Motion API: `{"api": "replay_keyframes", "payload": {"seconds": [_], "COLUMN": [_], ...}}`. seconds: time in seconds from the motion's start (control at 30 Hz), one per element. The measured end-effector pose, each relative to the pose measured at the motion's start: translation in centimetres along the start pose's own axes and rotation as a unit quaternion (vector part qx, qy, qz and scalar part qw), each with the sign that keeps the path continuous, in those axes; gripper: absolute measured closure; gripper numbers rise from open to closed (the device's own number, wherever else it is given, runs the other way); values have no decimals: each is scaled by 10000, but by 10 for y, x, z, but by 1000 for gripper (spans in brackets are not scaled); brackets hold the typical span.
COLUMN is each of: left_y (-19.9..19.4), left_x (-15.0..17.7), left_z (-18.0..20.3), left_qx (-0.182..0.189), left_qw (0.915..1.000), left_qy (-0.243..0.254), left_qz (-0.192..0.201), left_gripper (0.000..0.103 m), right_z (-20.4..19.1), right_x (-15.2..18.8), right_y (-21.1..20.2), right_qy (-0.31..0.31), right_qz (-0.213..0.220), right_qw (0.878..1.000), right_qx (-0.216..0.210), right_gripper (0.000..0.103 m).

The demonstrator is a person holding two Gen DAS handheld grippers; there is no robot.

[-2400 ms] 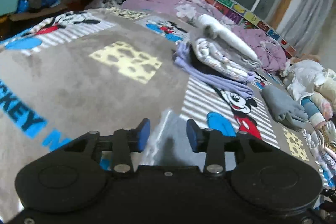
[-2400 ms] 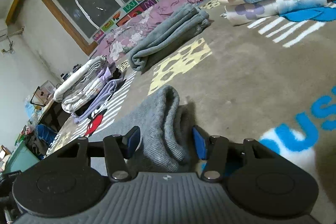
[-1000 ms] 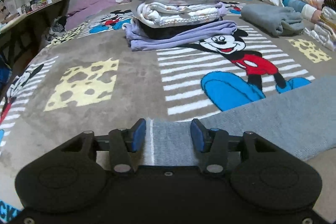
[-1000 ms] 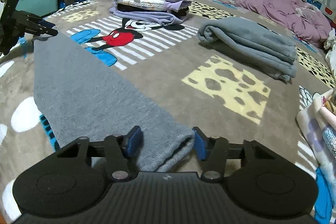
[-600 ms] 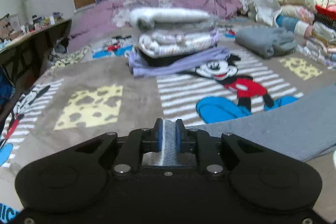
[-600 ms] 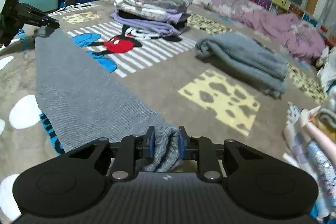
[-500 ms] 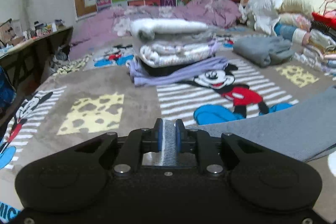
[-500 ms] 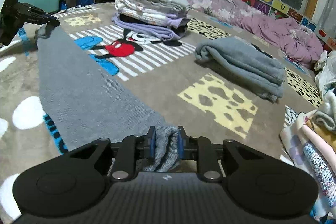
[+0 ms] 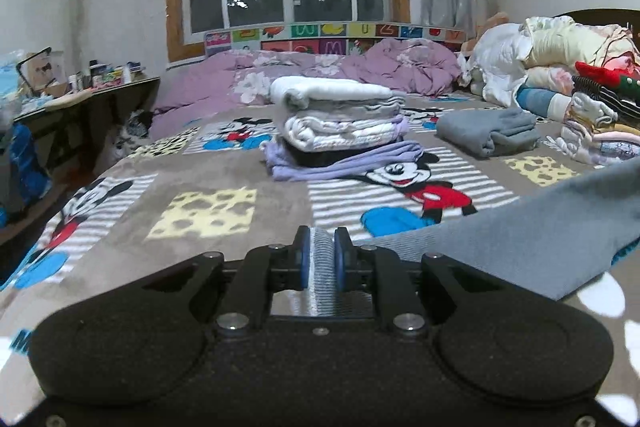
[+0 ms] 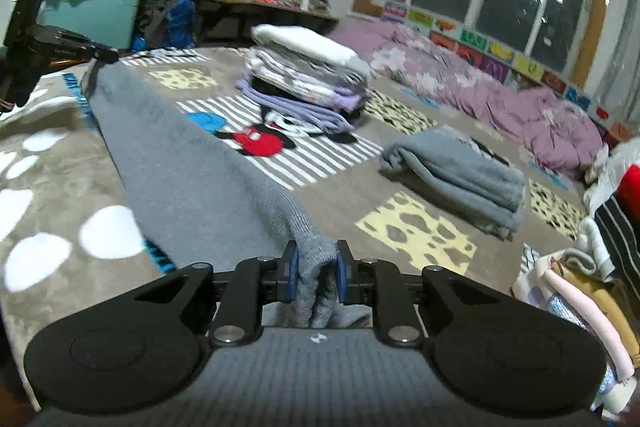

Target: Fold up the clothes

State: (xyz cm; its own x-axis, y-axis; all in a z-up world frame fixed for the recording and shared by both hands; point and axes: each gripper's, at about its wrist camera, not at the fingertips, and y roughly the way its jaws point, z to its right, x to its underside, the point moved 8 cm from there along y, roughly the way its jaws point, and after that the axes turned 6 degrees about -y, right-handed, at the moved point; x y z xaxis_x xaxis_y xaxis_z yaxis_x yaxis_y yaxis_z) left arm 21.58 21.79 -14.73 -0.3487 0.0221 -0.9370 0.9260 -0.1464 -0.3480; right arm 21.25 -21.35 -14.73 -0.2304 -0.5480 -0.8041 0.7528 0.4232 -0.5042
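A long grey knit garment (image 10: pixel 192 179) stretches between my two grippers, lifted off the cartoon-mouse blanket (image 10: pixel 60 267). My left gripper (image 9: pixel 322 259) is shut on one end of it, and the cloth runs off to the right as a taut grey band (image 9: pixel 520 235). My right gripper (image 10: pixel 316 267) is shut on the bunched other end. In the right wrist view the left gripper (image 10: pixel 100 57) shows at the far left, holding the garment's far corner.
A stack of folded clothes (image 9: pixel 340 123) sits mid-bed, with a folded grey blanket (image 9: pixel 488 133) to its right. A purple quilt (image 9: pixel 320 75) lies under the window. Piled laundry (image 9: pixel 580 87) fills the right edge. A cluttered desk (image 9: pixel 80 95) and teal bin (image 10: pixel 92 13) stand at the left.
Both grippers closed on the ends of the grey garment, which lay flat a second ago. They then rose, and the cloth now hangs taut between them.
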Motion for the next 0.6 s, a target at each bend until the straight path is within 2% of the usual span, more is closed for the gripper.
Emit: {"api": "replay_keyframes", "payload": {"seconds": [0.2,0.37,0.6], "left_y": [-29,-50,-78], "left_x": [10,18,30], "left_z": [5,10,30], "left_qx": [-70,-172,-358], "left_qw": [9999,9996,9958], "left_qy": [-16,128,843], "left_qz": [125,158,75], "left_gripper": [92,92,92], "right_z": [-25,-44,-70], "right_x": [8,17,34], "right_y": [-29,-47,-59], "right_qy": [-307,-721,-1446], "right_qz": [50,-69,-337], "right_qw": [9991,9962,9869], "right_qx": [-273,-485,-626], "right_gripper": [84,84,84]}}
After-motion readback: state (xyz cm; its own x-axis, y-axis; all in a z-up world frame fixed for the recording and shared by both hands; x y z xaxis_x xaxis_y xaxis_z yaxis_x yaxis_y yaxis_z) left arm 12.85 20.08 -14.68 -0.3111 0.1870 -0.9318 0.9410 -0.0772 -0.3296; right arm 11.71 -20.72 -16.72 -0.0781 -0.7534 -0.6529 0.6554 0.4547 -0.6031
